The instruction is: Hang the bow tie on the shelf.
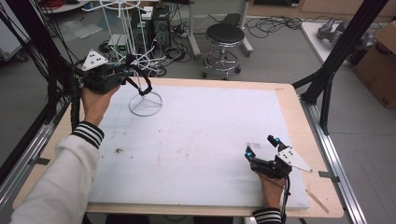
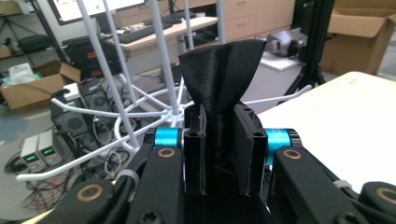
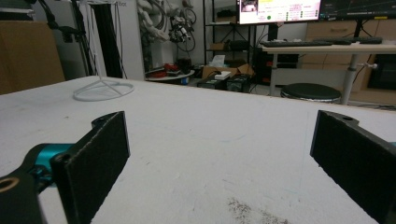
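A white wire rack [image 1: 145, 103] stands at the table's far left, its thin arms spreading from a hub [image 2: 175, 112]. My left gripper [image 1: 128, 70] is raised beside those arms, shut on a black satin fabric band [image 1: 144, 86] that hangs from it in a loop. In the left gripper view the band [image 2: 222, 70] fans out above the pinching jaws of that gripper [image 2: 219, 116], close in front of the rack's pole. My right gripper [image 1: 260, 146] rests low on the table at the near right, open and empty [image 3: 219, 140]. The rack's ring base [image 3: 103, 90] lies far across the table from it.
A white mat [image 1: 196, 140] covers most of the wooden table. Behind the table stand a black stool [image 1: 225, 35] and floor clutter with cables. Black frame posts [image 1: 336, 51] rise at the right edge, with a cardboard box [image 1: 380, 65] beyond.
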The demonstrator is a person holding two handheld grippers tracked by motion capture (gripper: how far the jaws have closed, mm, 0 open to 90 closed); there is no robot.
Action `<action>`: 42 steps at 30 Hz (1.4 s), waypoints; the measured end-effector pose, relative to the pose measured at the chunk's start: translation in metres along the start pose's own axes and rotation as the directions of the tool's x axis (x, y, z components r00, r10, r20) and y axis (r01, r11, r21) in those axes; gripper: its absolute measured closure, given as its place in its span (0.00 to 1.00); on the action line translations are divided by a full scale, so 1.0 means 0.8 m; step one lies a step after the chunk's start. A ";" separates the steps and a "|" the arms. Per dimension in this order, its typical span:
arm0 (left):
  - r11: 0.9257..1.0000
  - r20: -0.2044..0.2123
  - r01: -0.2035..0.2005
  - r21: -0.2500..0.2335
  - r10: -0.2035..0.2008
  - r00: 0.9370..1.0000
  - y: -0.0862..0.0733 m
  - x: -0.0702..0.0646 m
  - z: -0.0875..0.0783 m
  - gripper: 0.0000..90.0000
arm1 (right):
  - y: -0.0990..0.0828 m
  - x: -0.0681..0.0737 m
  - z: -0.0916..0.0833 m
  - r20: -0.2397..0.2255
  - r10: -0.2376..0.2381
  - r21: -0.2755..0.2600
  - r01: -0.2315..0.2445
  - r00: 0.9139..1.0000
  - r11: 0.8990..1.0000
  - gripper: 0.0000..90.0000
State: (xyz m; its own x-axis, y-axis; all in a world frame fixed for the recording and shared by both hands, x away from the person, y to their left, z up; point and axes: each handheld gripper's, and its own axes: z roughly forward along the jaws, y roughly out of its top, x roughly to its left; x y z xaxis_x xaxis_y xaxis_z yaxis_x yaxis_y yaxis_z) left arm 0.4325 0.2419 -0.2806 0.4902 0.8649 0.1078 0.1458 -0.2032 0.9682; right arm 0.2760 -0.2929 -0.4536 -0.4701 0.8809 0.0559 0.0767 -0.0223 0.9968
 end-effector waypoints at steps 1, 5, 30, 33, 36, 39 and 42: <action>1.000 -0.001 0.004 -0.005 -0.004 1.000 0.000 0.000 0.000 0.84 | 0.000 0.000 0.000 -0.002 0.000 0.000 0.000 1.000 1.000 0.04; 1.000 -0.001 0.011 0.008 -0.011 1.000 -0.001 0.002 0.001 0.82 | 0.000 -0.001 0.000 -0.002 -0.003 -0.008 0.003 1.000 1.000 0.04; 0.990 0.123 0.000 -0.139 0.018 0.992 -0.045 0.009 -0.068 0.08 | 0.000 0.000 0.001 -0.004 -0.014 0.003 0.014 1.000 1.000 0.04; 0.984 0.149 0.024 -0.176 0.002 0.989 -0.069 0.009 -0.089 0.08 | 0.000 0.001 -0.001 -0.001 -0.014 -0.003 0.014 1.000 1.000 0.04; 0.977 0.155 0.041 -0.209 -0.009 0.988 -0.098 0.003 -0.110 0.08 | 0.000 0.001 -0.001 0.001 -0.009 -0.005 0.009 1.000 1.000 0.04; 0.971 0.145 0.049 -0.235 -0.015 0.989 -0.131 -0.009 -0.124 0.08 | 0.000 0.000 -0.001 -0.001 -0.014 -0.012 0.014 1.000 1.000 0.04; 0.972 0.156 0.047 -0.231 -0.011 0.988 -0.161 -0.022 -0.129 0.08 | 0.000 0.000 -0.001 0.003 -0.019 -0.015 0.019 1.000 1.000 0.04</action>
State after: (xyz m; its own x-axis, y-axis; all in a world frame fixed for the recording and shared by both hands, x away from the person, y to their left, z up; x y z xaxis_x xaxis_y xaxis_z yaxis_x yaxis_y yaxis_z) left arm 0.3164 0.3001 -0.3840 0.6171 0.7846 0.0608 -0.0336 -0.0509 0.9981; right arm 0.2751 -0.2933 -0.4540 -0.4692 0.8823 0.0365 0.0543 -0.0125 0.9984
